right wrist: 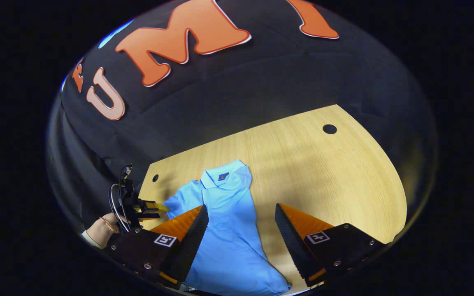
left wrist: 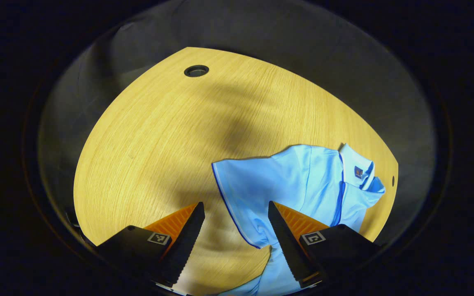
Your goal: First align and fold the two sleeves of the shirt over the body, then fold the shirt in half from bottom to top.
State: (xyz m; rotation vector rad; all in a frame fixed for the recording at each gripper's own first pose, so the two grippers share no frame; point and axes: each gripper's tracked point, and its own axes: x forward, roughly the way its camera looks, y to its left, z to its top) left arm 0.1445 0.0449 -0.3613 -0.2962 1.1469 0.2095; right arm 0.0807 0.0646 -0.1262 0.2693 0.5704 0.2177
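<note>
The shirt (right wrist: 228, 230) is laid flat on the table (right wrist: 335, 176), collar (right wrist: 220, 177) toward 12 o'clock in the right gripper view. The right gripper (right wrist: 241, 234) is held above it with fingers spread, gripping nothing. At 9 o'clock, the left gripper (right wrist: 154, 207) is seen beside the sleeve, held by a hand (right wrist: 101, 232). In the left gripper view, the left gripper (left wrist: 235, 230) is likewise spread wide, the sleeve (left wrist: 245, 189) lying between its tips. A grommet hole (left wrist: 196, 70) is set at 12 o'clock. The hem is cut off.
</note>
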